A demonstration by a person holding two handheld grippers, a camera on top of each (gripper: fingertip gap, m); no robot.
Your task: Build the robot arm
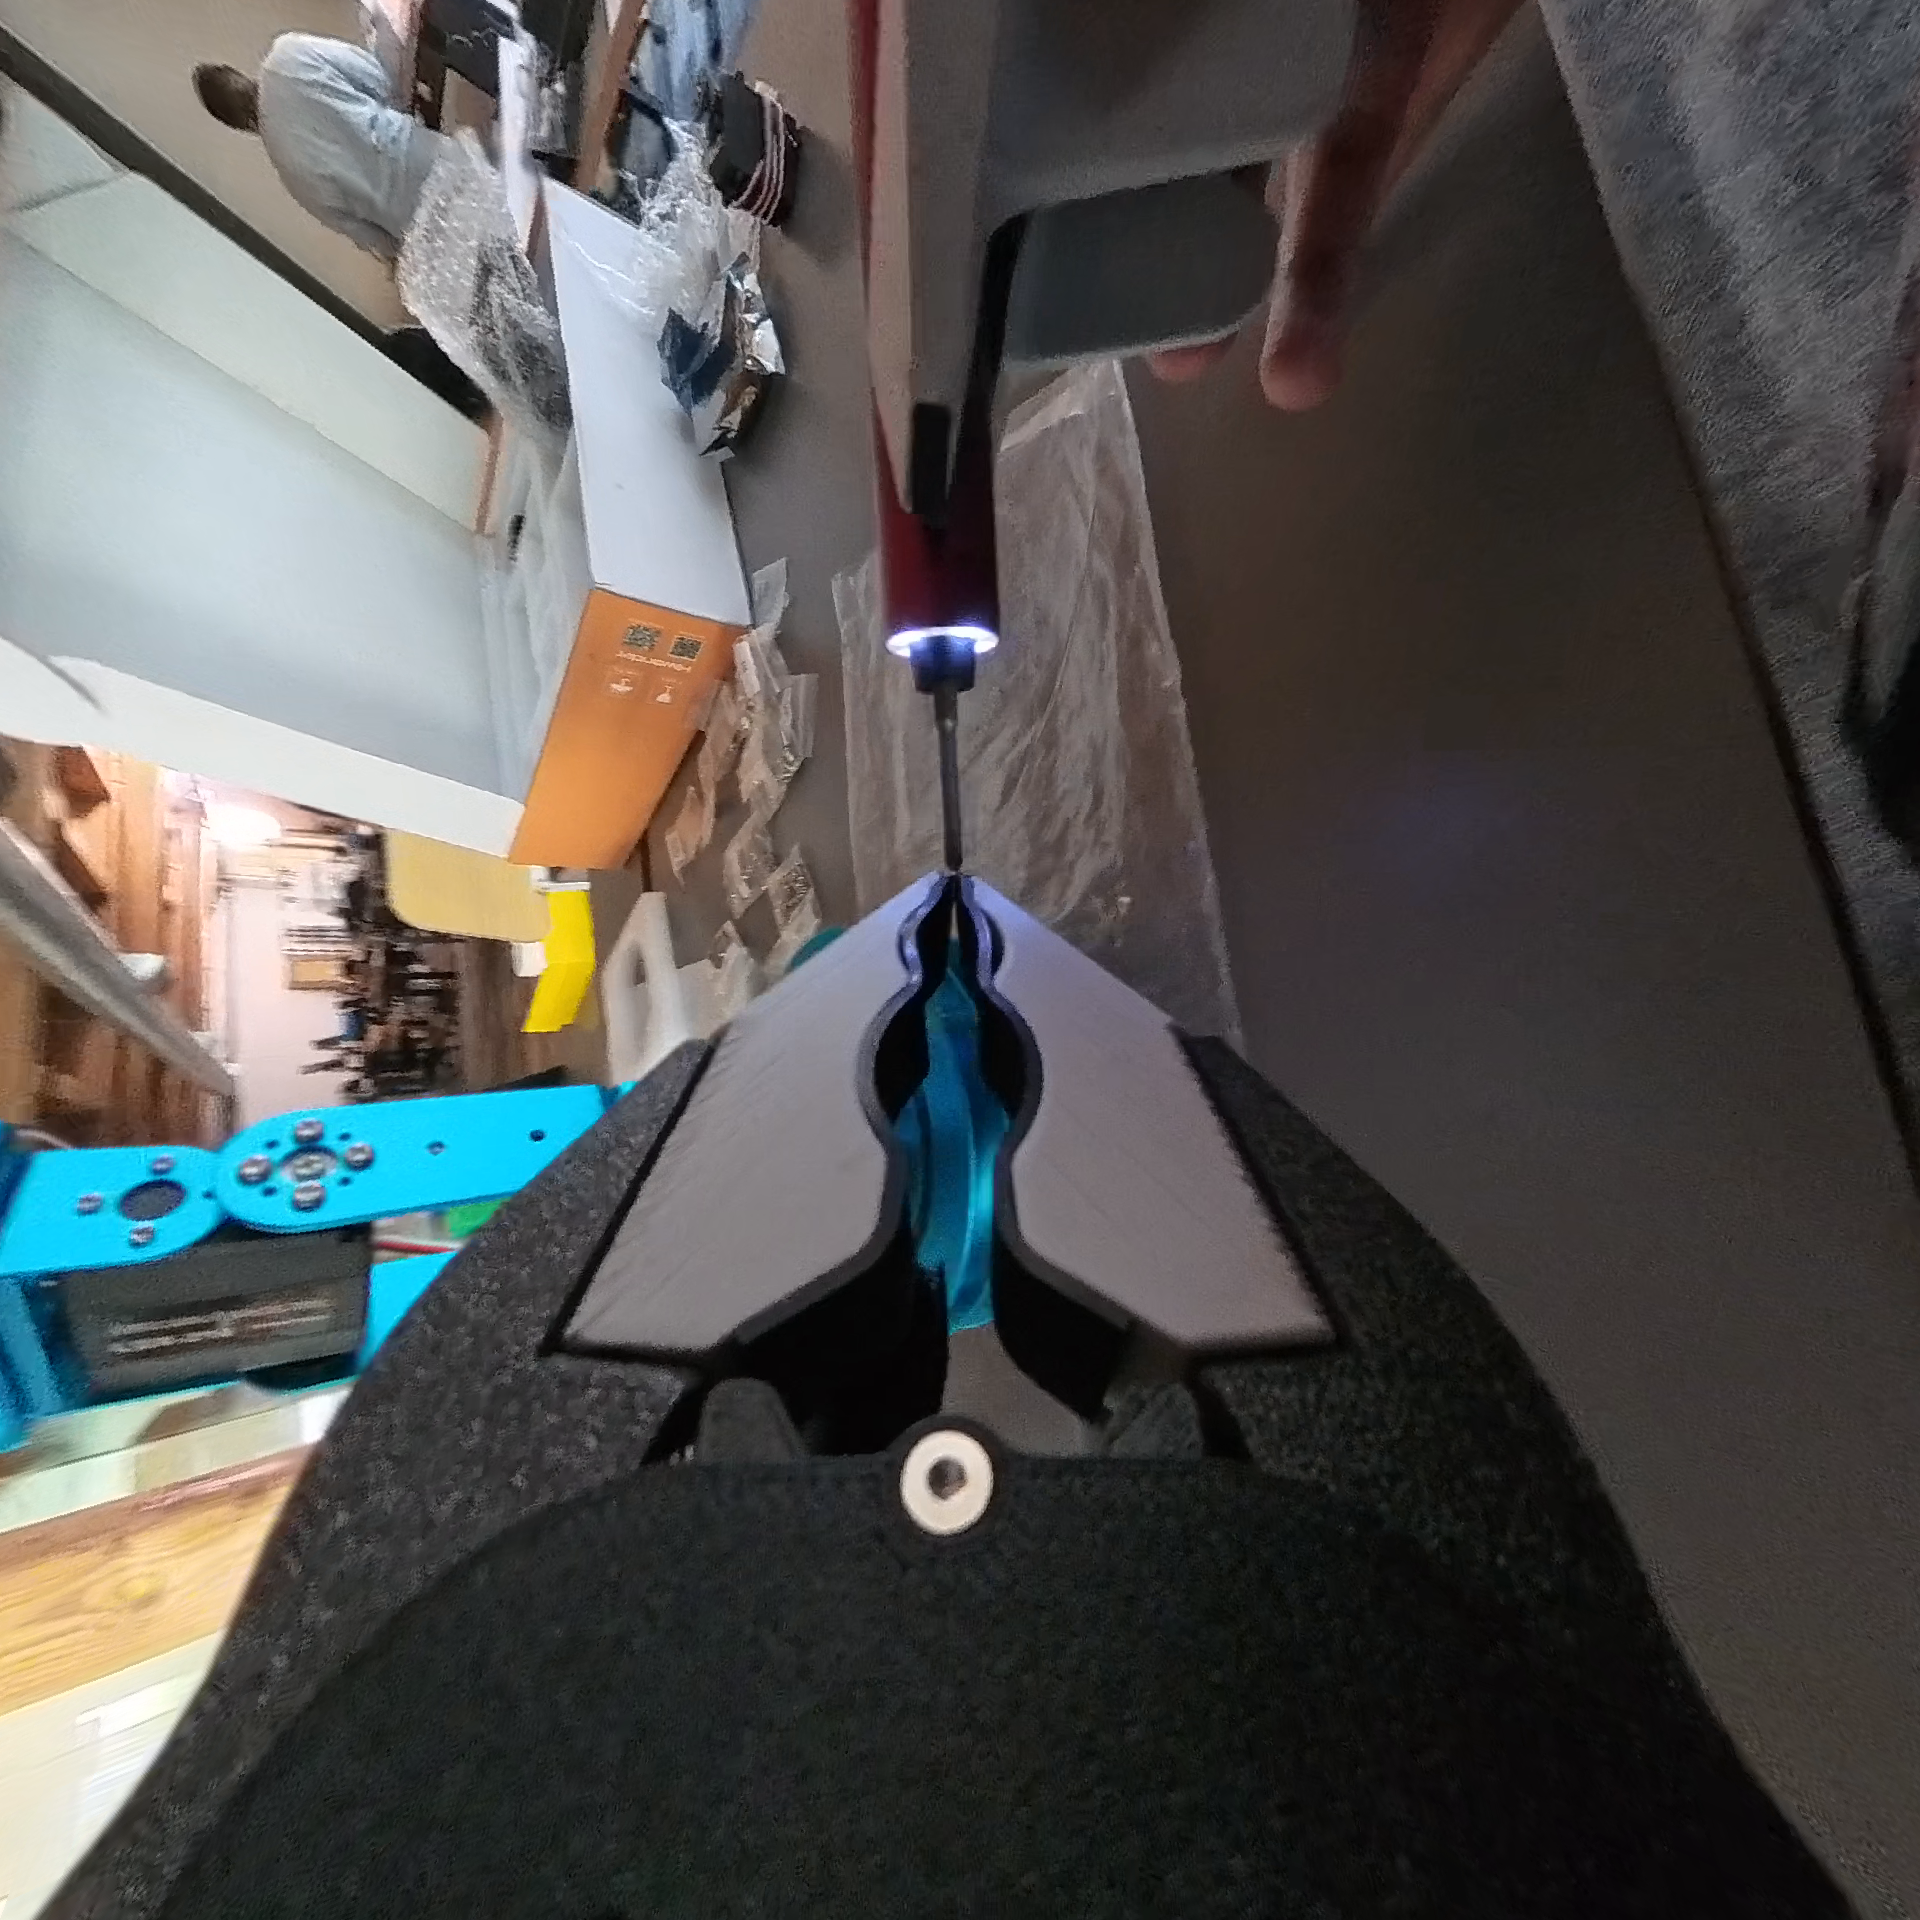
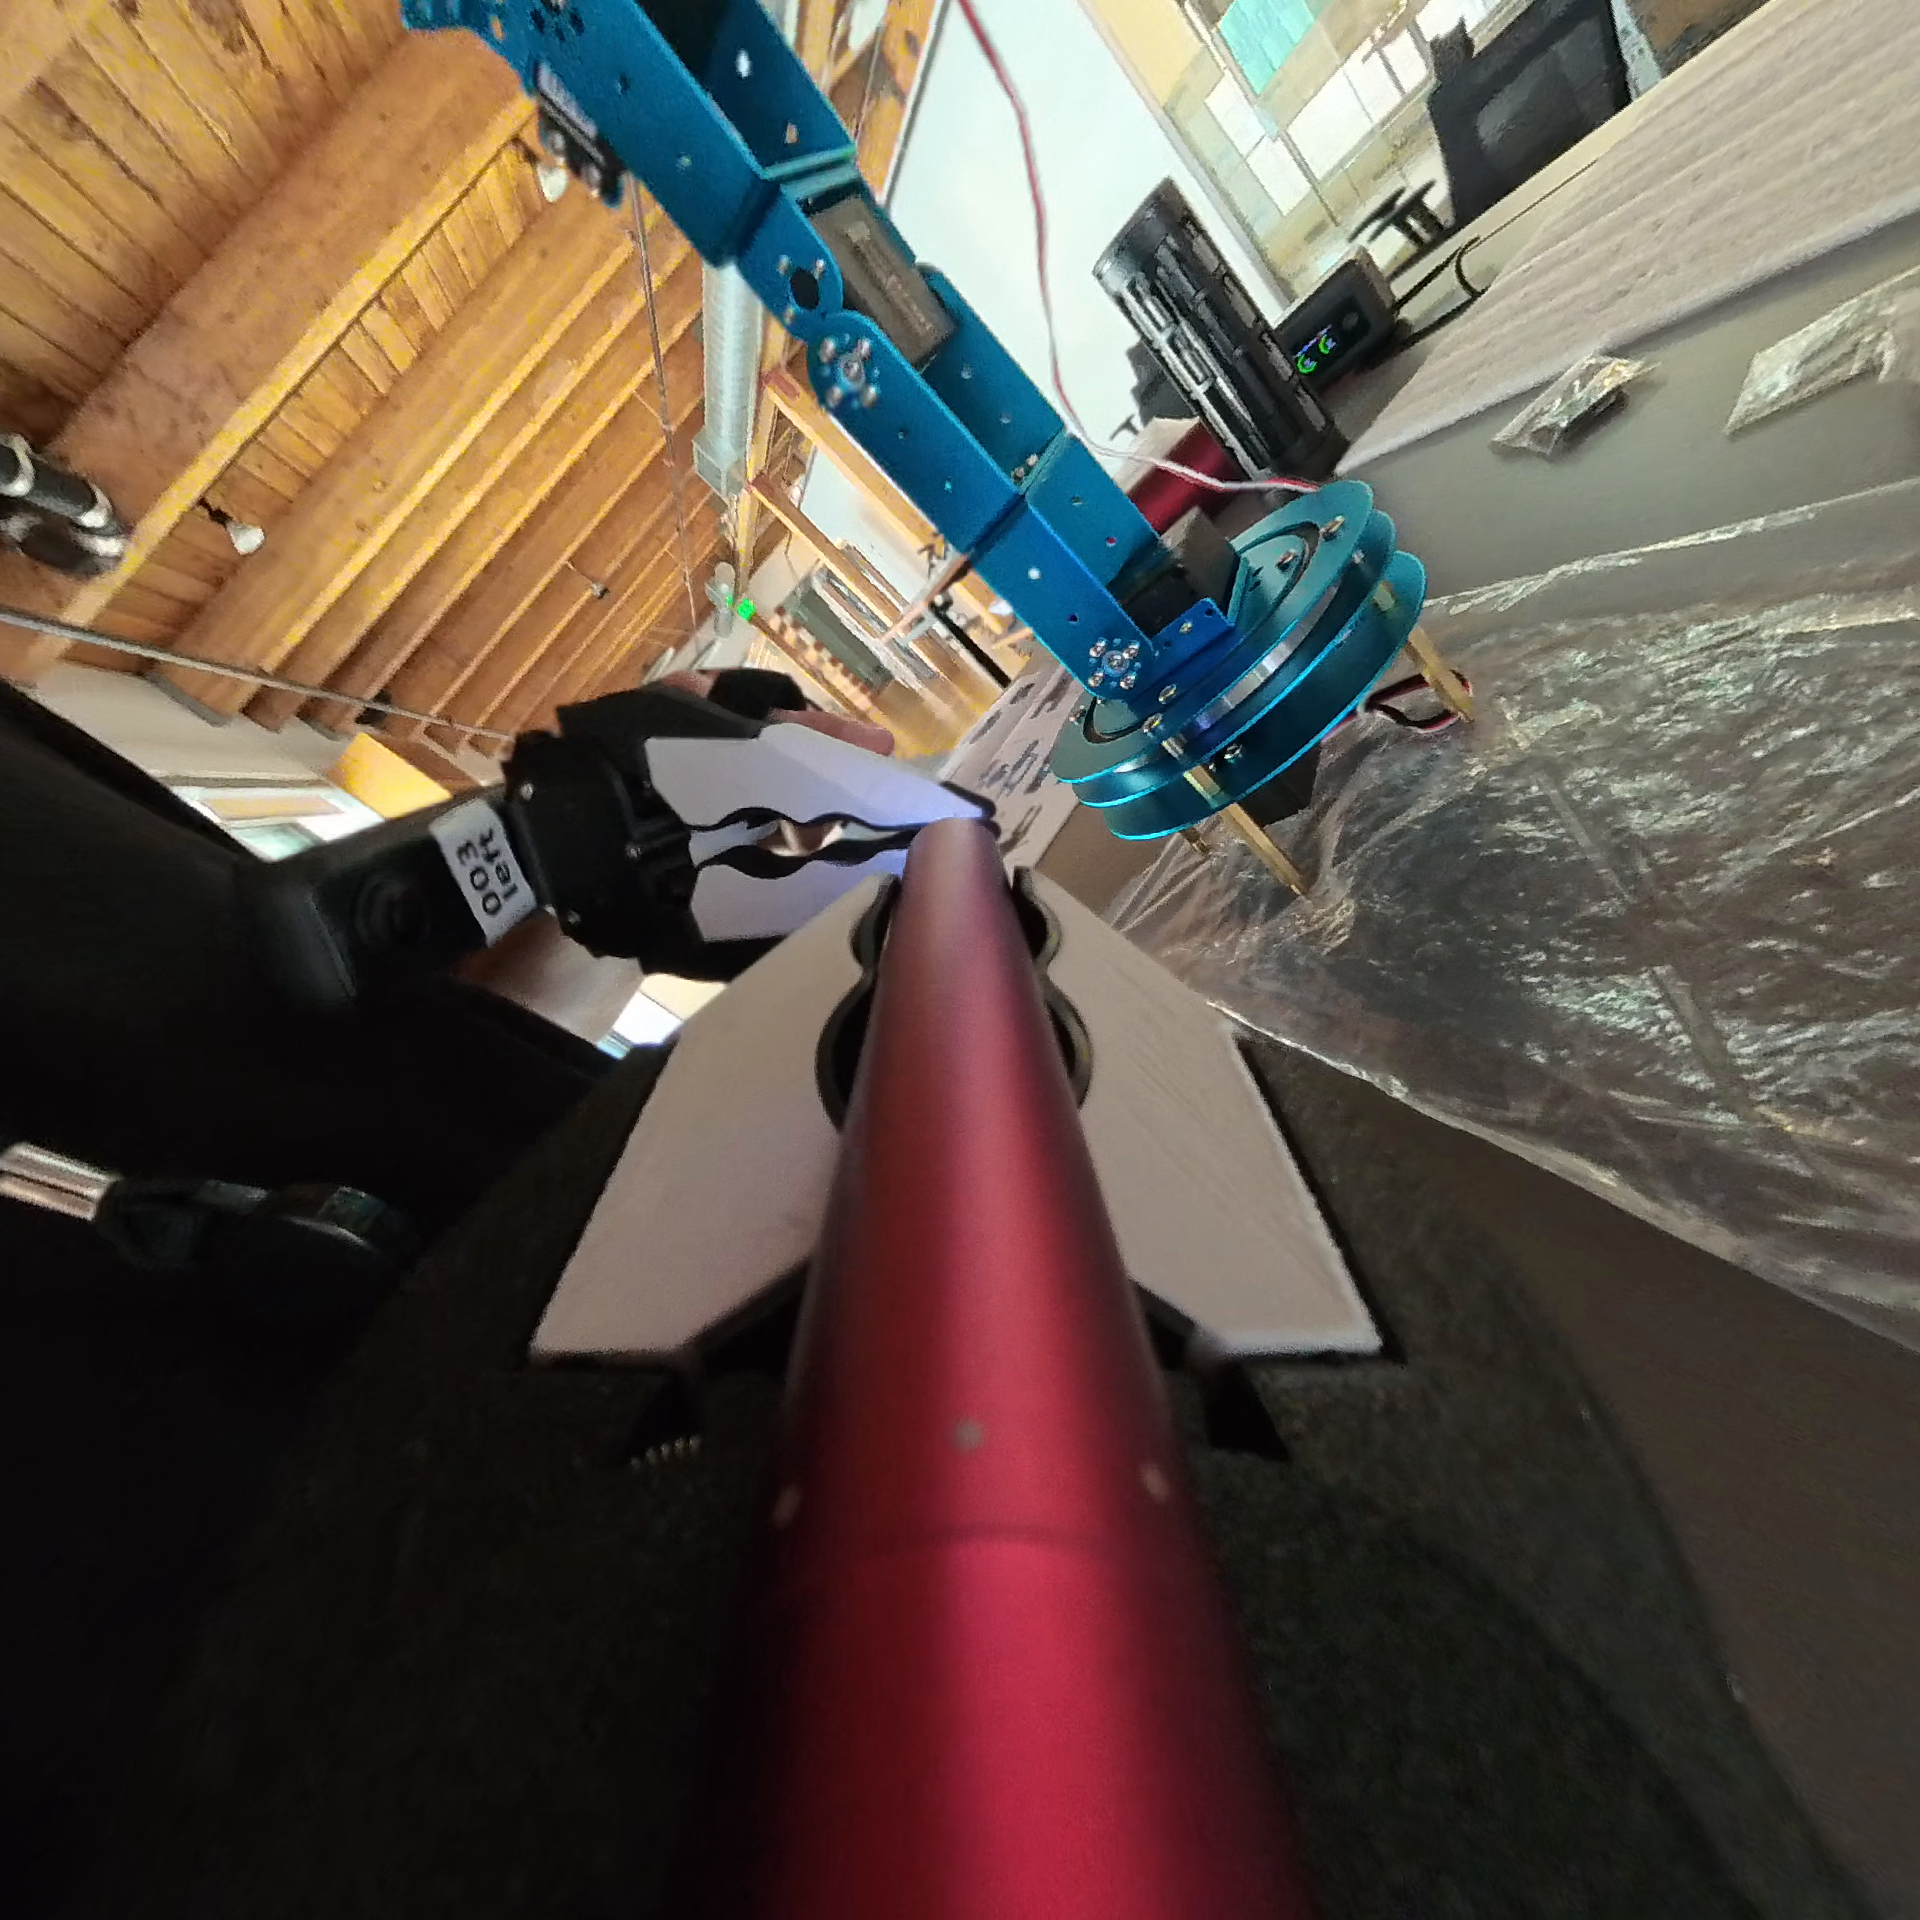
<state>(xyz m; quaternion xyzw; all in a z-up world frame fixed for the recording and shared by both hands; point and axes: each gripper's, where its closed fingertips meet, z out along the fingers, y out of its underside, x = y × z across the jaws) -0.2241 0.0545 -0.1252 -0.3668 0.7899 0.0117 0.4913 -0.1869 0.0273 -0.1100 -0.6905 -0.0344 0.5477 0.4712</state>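
- Red barrel first: my right gripper has its white-padded jaws clamped on a red electric screwdriver, which runs forward between the fingers and past their tips.
- Its nose ring glows white in the left wrist view, and the thin dark bit points straight at my left gripper.
- The left jaws are closed, tips pressed together, and the bit's end touches the spot where they meet. Whether a small part is pinched there I cannot tell; it is too small to see.
- Through the wavy gap behind those tips I see something blue, but I cannot tell what it is.
- Just beyond both grippers stands a blue metal robot arm on a stack of round blue discs, with thin wires trailing from it.
- The discs sit at the edge of a crinkled clear plastic sheet, spread over a grey table.
- Small clear bags of parts lie farther along the table, near a black device with a lit display.
- A long white box with an orange end lies on the table in the left wrist view, with bubble wrap beside it.
- The room has a wooden plank ceiling, and a person sits far off.
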